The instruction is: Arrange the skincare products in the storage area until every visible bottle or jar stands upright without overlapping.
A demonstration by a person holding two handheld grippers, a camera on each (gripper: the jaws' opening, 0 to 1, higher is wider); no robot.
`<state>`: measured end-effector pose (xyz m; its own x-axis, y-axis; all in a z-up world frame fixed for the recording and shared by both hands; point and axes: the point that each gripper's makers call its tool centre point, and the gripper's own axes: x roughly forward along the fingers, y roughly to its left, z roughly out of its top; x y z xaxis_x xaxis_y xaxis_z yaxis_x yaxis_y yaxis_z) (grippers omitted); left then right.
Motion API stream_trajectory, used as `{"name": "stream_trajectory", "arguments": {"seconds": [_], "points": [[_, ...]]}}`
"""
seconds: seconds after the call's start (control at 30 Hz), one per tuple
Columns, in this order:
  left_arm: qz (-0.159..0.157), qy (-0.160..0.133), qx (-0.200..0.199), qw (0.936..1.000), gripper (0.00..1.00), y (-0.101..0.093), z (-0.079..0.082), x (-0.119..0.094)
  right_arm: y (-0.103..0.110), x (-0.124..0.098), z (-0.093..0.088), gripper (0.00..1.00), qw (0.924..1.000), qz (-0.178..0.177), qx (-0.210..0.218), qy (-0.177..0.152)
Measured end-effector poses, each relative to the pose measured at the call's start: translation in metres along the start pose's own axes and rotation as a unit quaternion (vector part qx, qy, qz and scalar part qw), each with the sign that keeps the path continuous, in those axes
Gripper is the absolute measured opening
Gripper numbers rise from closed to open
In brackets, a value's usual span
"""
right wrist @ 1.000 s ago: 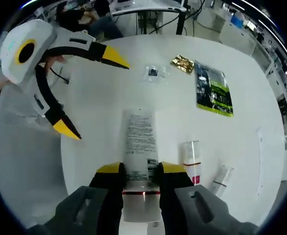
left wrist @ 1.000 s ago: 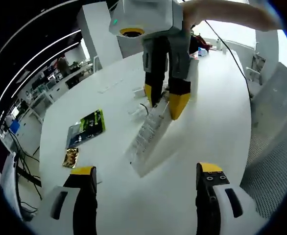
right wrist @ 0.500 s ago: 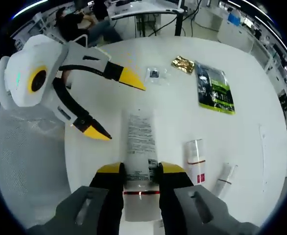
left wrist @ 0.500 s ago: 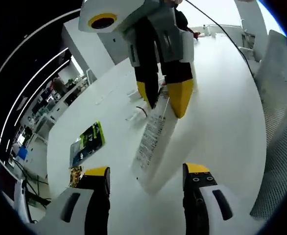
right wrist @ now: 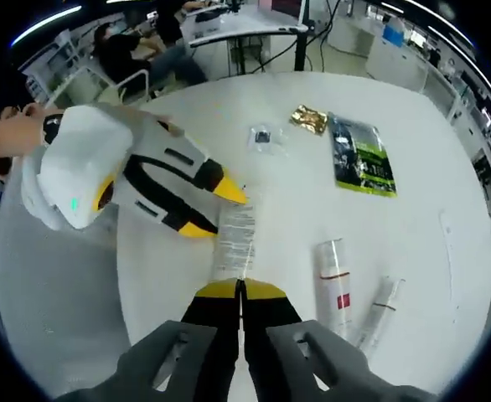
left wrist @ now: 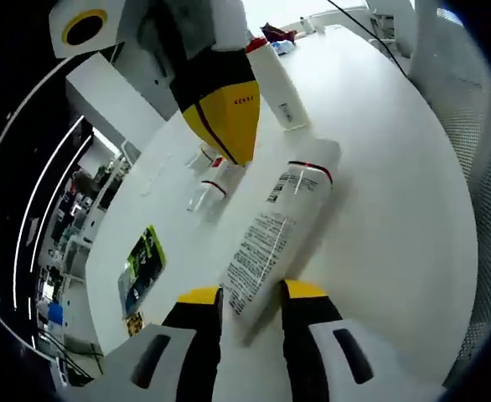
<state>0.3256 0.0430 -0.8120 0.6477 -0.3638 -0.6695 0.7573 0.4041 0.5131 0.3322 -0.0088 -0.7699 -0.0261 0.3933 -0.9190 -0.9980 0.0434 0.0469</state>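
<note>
Left claw (left wrist: 247, 295) closed on the printed end of a white tube (left wrist: 281, 219) w/ black text and a red band near its cap – yellow tips pressed against both sides of it. Tube lying flat on the round white surface (left wrist: 396, 167), not upright, cap end pointing away from the left claw. Same grip seen in right gripper view: left claw (right wrist: 214, 211) coming from the left, tips at both sides of the tube's (right wrist: 234, 239) far end.

Right claw (right wrist: 240, 291) closed – yellow tips together, no gap, nothing seen between them; tube just ahead of the tips. In left gripper view, right claw (left wrist: 220, 117) hanging large from the top, above the tube's cap end; cannot tell there if touching.

To the right in right gripper view, 2 more products lying flat: a white bottle (right wrist: 335, 274) w/ red label, and just beside it a slimmer clear bottle (right wrist: 378, 308). Farther off, a green-black packet (right wrist: 362, 158), a small gold packet (right wrist: 309, 119) and a small clear bag (right wrist: 263, 136), all flat on the surface.

Grey mesh chair (left wrist: 480, 142) along the surface edge in left gripper view.
</note>
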Motion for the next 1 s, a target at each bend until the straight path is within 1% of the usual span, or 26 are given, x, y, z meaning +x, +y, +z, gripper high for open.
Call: {"name": "stream_trajectory", "arguments": {"seconds": [0.07, 0.1, 0.13, 0.17, 0.2, 0.23, 0.27, 0.3, 0.33, 0.37, 0.4, 0.47, 0.53, 0.6, 0.63, 0.67, 0.7, 0.73, 0.77, 0.8, 0.83, 0.87, 0.9, 0.93, 1.0], "points": [[0.001, -0.002, 0.004, 1.0000, 0.14, -0.001, 0.001, 0.001, -0.001, 0.003, -0.004, 0.01, 1.0000, -0.002, 0.003, -0.001], [0.012, -0.006, 0.012, 0.9998, 0.14, 0.002, 0.003, 0.001, 0.001, 0.004, -0.006, 0.01, 1.0000, -0.001, 0.004, 0.000], [0.009, -0.005, 0.008, 0.9999, 0.13, 0.000, 0.003, 0.001, -0.009, 0.007, -0.007, 0.01, 1.0000, -0.001, 0.005, -0.001], [0.008, -0.008, 0.003, 0.9999, 0.11, 0.001, 0.004, 0.001, -0.010, 0.008, -0.008, 0.01, 1.0000, -0.003, 0.005, -0.002], [0.008, -0.011, -0.001, 0.9999, 0.09, 0.001, 0.005, 0.000, -0.020, 0.012, -0.010, 0.01, 1.0000, 0.000, 0.007, -0.001], [0.009, -0.011, -0.005, 0.9999, 0.08, 0.002, 0.005, 0.000, -0.021, 0.013, -0.011, 0.01, 1.0000, 0.001, 0.009, 0.000], [0.009, -0.012, -0.007, 0.9999, 0.07, 0.003, 0.005, 0.000, -0.014, 0.013, -0.012, 0.02, 1.0000, -0.001, 0.007, -0.002], [0.010, -0.012, -0.009, 0.9998, 0.08, 0.003, 0.007, -0.002, -0.014, 0.015, -0.013, 0.04, 1.0000, -0.001, 0.005, 0.000], [0.014, -0.014, -0.016, 0.9997, 0.09, 0.005, 0.008, -0.004, -0.008, 0.016, -0.015, 0.09, 1.0000, -0.002, 0.002, 0.005], [0.014, -0.016, -0.020, 0.9996, 0.12, 0.006, 0.008, -0.005, -0.007, 0.017, -0.016, 0.11, 1.0000, -0.002, 0.000, 0.007], [0.013, -0.021, -0.036, 0.9990, 0.14, 0.007, 0.010, -0.008, 0.000, 0.018, -0.018, 0.12, 0.9999, -0.002, -0.001, 0.010], [0.019, -0.023, -0.048, 0.9984, 0.17, 0.011, 0.011, -0.015, 0.003, 0.020, -0.017, 0.16, 1.0000, -0.004, -0.001, 0.008], [0.021, -0.025, -0.068, 0.9971, 0.21, 0.013, 0.012, -0.023, 0.003, 0.026, -0.017, 0.21, 0.9999, -0.003, 0.006, 0.010], [0.023, -0.025, -0.085, 0.9958, 0.27, 0.015, 0.014, -0.032, 0.008, 0.027, -0.019, 0.26, 0.9999, -0.009, 0.002, 0.014], [0.019, -0.024, -0.092, 0.9953, 0.30, 0.017, 0.010, -0.033, 0.010, 0.028, -0.020, 0.30, 0.9998, -0.013, 0.001, 0.017], [0.019, -0.021, -0.102, 0.9944, 0.34, 0.018, 0.009, -0.037, 0.009, 0.028, -0.020, 0.31, 0.9997, -0.016, 0.000, 0.019], [0.026, -0.023, -0.109, 0.9934, 0.36, 0.019, 0.013, -0.044, 0.010, 0.030, -0.019, 0.33, 0.9996, -0.018, 0.002, 0.020], [0.024, -0.019, -0.119, 0.9925, 0.38, 0.019, 0.013, -0.048, 0.009, 0.032, -0.018, 0.36, 0.9996, -0.018, 0.007, 0.019], [0.024, -0.016, -0.150, 0.9883, 0.41, 0.021, 0.008, -0.053, 0.011, 0.034, -0.018, 0.37, 0.9997, -0.011, 0.015, 0.017], [0.022, -0.019, -0.162, 0.9863, 0.44, 0.021, 0.009, -0.057, 0.014, 0.034, -0.017, 0.38, 0.9996, -0.008, 0.020, 0.016], [0.020, -0.018, -0.185, 0.9824, 0.48, 0.020, 0.011, -0.063, 0.017, 0.036, -0.018, 0.40, 0.9996, -0.006, 0.024, 0.016], [0.022, -0.021, -0.195, 0.9803, 0.52, 0.021, 0.012, -0.067, 0.019, 0.037, -0.019, 0.40, 0.9995, -0.006, 0.025, 0.017], [0.018, -0.021, -0.195, 0.9803, 0.56, 0.019, 0.015, -0.072, 0.020, 0.038, -0.019, 0.41, 0.9995, -0.007, 0.026, 0.018], [0.018, -0.019, -0.204, 0.9787, 0.59, 0.018, 0.016, -0.078, 0.021, 0.041, -0.020, 0.42, 0.9994, -0.008, 0.027, 0.020], [0.020, -0.019, -0.211, 0.9771, 0.65, 0.017, 0.020, -0.083, 0.022, 0.044, -0.021, 0.44, 0.9992, -0.008, 0.034, 0.019]]}}
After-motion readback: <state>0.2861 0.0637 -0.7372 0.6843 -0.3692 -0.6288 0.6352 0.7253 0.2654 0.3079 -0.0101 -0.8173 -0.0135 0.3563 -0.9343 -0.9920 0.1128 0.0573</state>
